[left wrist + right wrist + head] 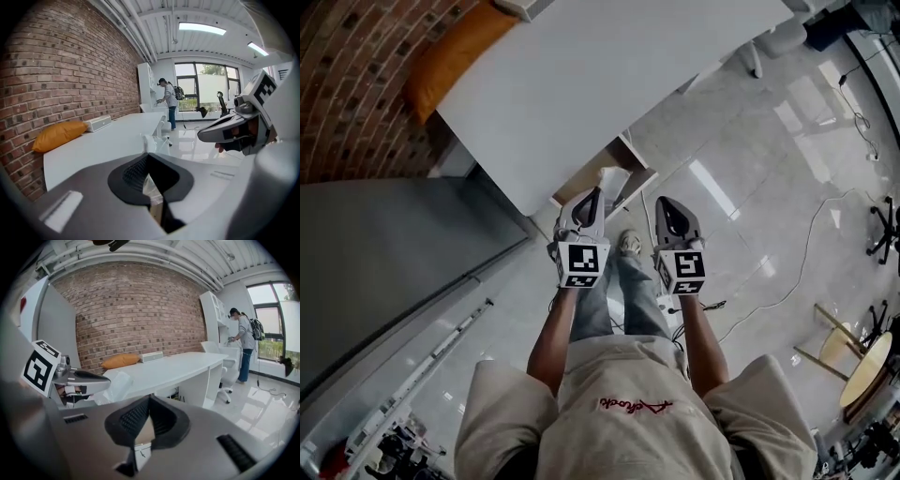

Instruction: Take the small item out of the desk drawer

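Note:
I stand in front of the white desk [609, 75], whose drawer [625, 156] is open below its near edge and shows a wooden inside. My left gripper [592, 197] is held over the drawer's front, shut on a small clear plastic packet [614, 178]. The packet [149, 185] shows pinched between the dark pads, and it sticks out past the tip of the left gripper [105, 380] as a translucent packet [114, 386]. My right gripper [667, 202] hangs beside it over the floor, shut with nothing in it. It also shows as the right gripper [201, 136] at the right.
An orange cushion [455, 56] and a white box [98, 123] lie on the desk by the brick wall. A grey panel [384, 272] stands at my left. A white chair [769, 42], a floor cable [806, 253] and a person [169, 101] far off.

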{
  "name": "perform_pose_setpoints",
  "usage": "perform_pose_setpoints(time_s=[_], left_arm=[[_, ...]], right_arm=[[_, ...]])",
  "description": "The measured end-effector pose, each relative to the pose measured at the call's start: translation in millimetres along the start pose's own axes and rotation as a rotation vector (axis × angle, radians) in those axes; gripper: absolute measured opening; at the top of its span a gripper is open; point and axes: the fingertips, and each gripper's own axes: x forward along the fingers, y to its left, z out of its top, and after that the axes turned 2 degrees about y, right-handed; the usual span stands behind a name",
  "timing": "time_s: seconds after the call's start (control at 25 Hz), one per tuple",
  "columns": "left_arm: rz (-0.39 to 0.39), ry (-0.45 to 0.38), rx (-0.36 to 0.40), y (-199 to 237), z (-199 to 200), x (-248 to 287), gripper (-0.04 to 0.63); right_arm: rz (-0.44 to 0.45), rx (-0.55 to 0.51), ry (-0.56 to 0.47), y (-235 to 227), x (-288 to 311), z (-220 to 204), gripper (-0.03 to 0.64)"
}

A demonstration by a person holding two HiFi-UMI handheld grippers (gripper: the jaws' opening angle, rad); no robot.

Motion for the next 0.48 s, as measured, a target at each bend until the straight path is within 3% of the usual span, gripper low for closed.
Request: perform_pose_setpoints(time_s=[0.48], left_arm=[[0.054,-0.084,-0.018,30.4,78.4,-32.6,0.009]], right_arm=[[-0.007,-0.031,-0.066,11.9,-20.1,80.4,0.012]])
